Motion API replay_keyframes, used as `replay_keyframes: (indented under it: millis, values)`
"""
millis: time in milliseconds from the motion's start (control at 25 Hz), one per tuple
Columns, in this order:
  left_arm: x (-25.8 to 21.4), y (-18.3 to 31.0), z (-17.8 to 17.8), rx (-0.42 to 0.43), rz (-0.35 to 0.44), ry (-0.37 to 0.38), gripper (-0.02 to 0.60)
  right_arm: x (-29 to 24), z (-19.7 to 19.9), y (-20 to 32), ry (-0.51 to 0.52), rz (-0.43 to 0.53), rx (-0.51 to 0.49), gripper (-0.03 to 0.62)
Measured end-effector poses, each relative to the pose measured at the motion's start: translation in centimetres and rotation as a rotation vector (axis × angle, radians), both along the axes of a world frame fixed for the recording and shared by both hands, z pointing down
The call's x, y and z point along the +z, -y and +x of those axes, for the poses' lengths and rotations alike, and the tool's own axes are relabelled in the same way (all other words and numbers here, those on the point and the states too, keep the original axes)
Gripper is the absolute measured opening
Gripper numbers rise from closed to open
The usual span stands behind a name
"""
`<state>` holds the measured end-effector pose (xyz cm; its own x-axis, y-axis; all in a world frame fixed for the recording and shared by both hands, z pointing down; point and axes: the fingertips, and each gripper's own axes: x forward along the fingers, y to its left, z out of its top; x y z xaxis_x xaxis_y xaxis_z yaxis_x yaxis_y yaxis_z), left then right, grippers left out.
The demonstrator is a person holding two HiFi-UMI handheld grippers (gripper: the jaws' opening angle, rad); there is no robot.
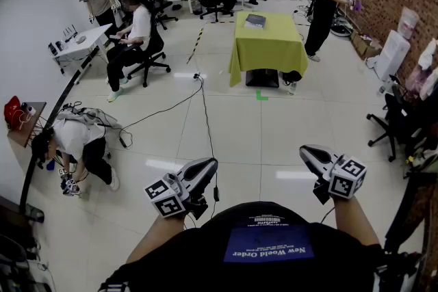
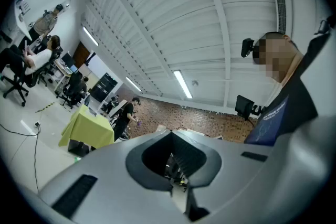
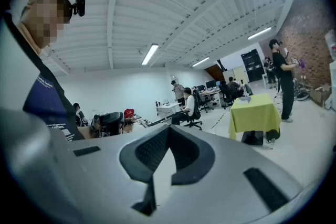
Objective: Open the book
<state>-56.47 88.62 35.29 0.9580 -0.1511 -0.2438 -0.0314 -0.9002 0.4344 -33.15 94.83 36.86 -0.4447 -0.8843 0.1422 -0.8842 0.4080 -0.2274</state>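
green-clothed table (image 1: 268,51) holds a book (image 1: 255,20) on pale tiled office floor (image 1: 260,140).

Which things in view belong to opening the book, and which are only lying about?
For the job: dark flat book, table under yellow-green cloth, left gripper, right gripper, both shut.
Lying about: black floor cable, white desk, black swivel chair.

Fluorescent ceiling strips (image 2: 181,84) threw bright, even light over the hall, leaving only soft shadows. Pale streaks of glare lay on the glossy floor (image 1: 274,126) just beside the left gripper (image 1: 204,169) and the right gripper (image 1: 309,154). Both gripper views bowed hard toward black, vignetted corners. The grey shells nearest each lens were soft, while the far room was sharp.
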Motion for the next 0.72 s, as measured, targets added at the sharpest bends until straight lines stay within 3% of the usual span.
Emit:
replay_keyframes:
  millis: [320,560,720]
  values:
    - [0.8,3.7,-0.4,0.039,-0.029,0.025,0.006,0.0,0.1,2.7,0.003,-0.011,0.035,-0.014]
    - [1.8,7.0,4.7,0.049,-0.039,0.053,0.006,1.9,5.2,5.5,0.024,-0.028,0.038,-0.014]
    - [1.7,9.6,10.4,0.033,-0.038,0.071,0.006,2.6,10.7,8.1,0.055,-0.012,0.019,-0.014]
